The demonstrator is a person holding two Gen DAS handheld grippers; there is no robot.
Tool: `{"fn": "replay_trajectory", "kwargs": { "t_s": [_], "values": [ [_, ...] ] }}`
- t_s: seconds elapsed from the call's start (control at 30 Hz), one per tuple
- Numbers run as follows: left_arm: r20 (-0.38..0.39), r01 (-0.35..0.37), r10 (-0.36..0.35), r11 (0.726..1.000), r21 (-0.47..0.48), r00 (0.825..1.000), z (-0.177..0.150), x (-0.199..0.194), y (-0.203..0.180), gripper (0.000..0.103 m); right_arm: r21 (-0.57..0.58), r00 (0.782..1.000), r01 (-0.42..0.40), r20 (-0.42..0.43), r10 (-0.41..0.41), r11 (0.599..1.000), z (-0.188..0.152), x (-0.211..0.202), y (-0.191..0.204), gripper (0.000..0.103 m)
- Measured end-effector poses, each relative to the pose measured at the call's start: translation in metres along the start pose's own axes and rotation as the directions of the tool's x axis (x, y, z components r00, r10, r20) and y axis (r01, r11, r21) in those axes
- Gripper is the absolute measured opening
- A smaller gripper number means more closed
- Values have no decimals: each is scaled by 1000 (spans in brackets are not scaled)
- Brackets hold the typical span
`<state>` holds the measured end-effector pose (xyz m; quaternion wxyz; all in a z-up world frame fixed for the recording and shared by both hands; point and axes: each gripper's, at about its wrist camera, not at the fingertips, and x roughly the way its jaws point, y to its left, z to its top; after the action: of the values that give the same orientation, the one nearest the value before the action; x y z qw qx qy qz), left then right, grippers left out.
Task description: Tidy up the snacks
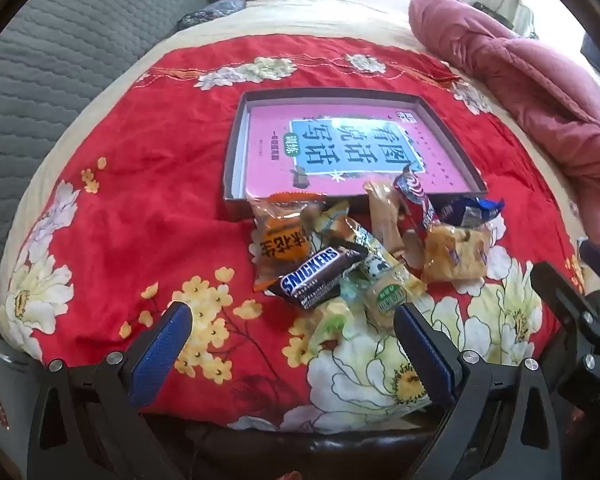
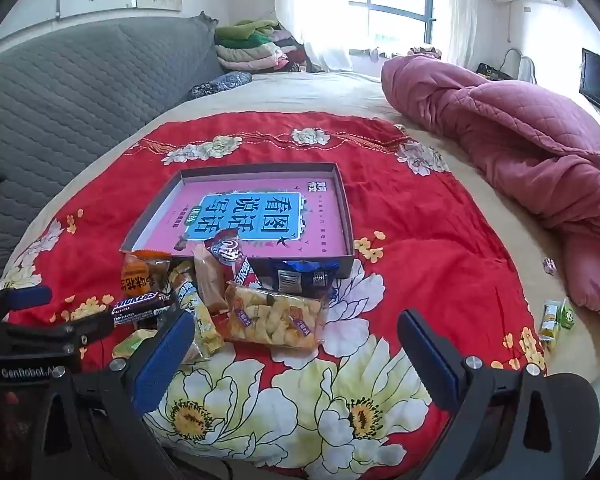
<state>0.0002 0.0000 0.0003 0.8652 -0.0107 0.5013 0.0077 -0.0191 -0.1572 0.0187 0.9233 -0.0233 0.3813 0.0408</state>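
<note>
We found the left gripper [image 1: 292, 332] with its blue-padded fingers [image 1: 164, 352] spread to their widest and nothing between them, angled down over the near edge of the snack pile. The right gripper [image 2: 296, 344] stood likewise fully apart and empty; its left finger [image 2: 164, 360] overlapped a pale yellow wrapper in view, though we could not tell whether they touched.

The snacks lay heaped on a red floral blanket [image 1: 120, 184] spread over the bed. We noted a Snickers bar [image 1: 314, 276] at the near left of the heap, an orange packet [image 1: 284, 236] just behind it, a clear bag of golden crackers [image 2: 276, 316] at the right, a blue packet [image 2: 300, 276] against the box wall, and a red packet [image 2: 232, 256] leaning over the box's near rim. The shallow box [image 1: 236, 152] sat just behind the pile, its floor covered by a pink booklet [image 2: 260, 220].

Two small packets [image 2: 556, 316] lay well apart at the blanket's right edge. A pink quilt [image 2: 520, 140] was bunched on the far right, with a grey headboard [image 2: 80, 88] to the left.
</note>
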Motion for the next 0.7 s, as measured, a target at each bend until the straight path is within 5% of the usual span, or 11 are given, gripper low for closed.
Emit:
{"fn": "replay_trajectory", "kwargs": {
  "t_s": [0.7],
  "values": [
    [-21, -20, 20, 1000, -14, 1000, 2, -1, 4, 101, -7, 1000, 4, -9, -4, 1000, -2, 2, 1, 102]
  ]
}}
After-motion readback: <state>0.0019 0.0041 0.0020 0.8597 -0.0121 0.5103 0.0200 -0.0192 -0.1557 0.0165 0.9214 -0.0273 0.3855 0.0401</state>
